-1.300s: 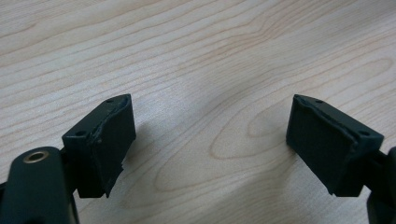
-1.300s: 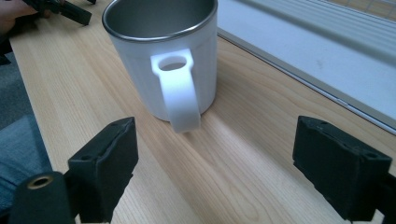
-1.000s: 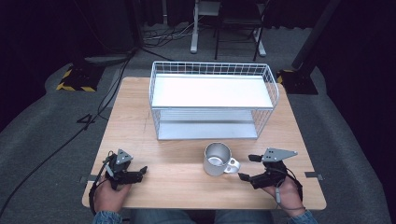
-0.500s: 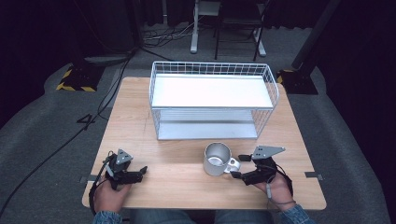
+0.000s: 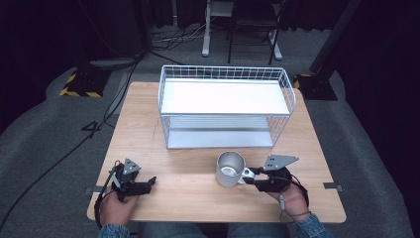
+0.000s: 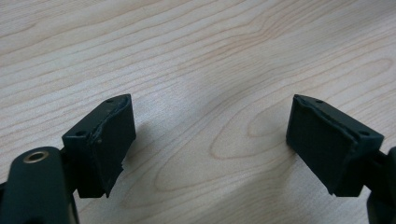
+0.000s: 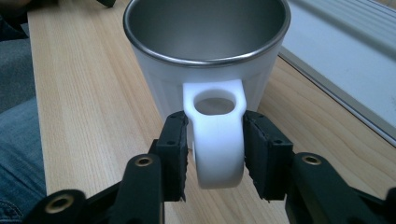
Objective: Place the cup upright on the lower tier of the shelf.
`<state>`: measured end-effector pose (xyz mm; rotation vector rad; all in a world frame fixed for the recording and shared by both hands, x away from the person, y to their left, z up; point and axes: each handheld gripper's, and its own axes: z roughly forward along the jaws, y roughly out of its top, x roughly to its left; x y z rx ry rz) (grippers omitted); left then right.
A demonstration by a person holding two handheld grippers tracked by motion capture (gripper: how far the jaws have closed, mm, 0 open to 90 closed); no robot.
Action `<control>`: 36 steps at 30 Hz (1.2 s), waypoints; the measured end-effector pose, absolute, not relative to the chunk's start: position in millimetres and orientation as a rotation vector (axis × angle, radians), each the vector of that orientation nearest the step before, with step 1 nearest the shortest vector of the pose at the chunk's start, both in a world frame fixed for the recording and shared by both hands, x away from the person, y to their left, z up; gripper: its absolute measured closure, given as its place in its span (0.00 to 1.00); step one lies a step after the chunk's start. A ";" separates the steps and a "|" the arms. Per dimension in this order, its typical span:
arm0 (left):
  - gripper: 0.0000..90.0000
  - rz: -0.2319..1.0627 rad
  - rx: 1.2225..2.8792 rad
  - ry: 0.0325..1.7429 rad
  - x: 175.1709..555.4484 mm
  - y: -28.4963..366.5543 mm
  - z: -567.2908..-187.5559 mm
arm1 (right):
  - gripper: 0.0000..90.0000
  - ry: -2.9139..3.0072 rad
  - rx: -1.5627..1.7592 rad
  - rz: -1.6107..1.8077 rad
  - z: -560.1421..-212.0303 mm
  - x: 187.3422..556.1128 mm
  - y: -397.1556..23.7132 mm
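Observation:
A white mug (image 5: pixel 231 168) with a steel-lined inside stands upright on the wooden table (image 5: pixel 188 203), its handle pointing right. My right gripper (image 5: pixel 251 177) reaches in from the right, and its jaws have just been closing with the handle between them. In the right gripper view the mug (image 7: pixel 205 46) is close, and both black pads press the sides of its white handle (image 7: pixel 217 140); the right gripper (image 7: pixel 215 156) is shut on it. My left gripper (image 5: pixel 148 182) rests low at the table's front left. Its jaws stand wide open over bare wood in the left gripper view (image 6: pixel 210 140).
A white wire basket (image 5: pixel 225 74) on a two-level rack stands at the back middle of the table, just behind the mug. Cables run over the grey floor at the left. The table's front edge is close to both hands.
My right gripper slid left to the mug's handle and its jaws closed onto it. The mug and the left gripper have stayed where they were.

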<state>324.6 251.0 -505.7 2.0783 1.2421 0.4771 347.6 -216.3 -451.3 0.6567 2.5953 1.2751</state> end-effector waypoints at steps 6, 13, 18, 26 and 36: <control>0.18 0.477 2.078 1.242 324.6 251.0 -505.7 | 0.74 2.589 0.644 1.268 -448.7 347.1 -214.9; 0.18 0.477 2.078 1.242 324.5 250.9 -505.7 | 0.79 2.582 0.620 1.244 -448.4 344.2 -212.6; 0.18 0.477 2.078 1.242 324.6 251.0 -505.7 | 0.79 2.569 0.615 1.252 -449.0 343.1 -212.7; 0.18 0.477 2.078 1.242 324.5 250.9 -505.7 | 0.80 2.525 0.561 1.255 -447.0 336.7 -209.8; 0.18 0.478 2.078 1.242 324.6 251.0 -505.7 | 0.80 2.457 0.570 1.336 -435.6 333.2 -211.7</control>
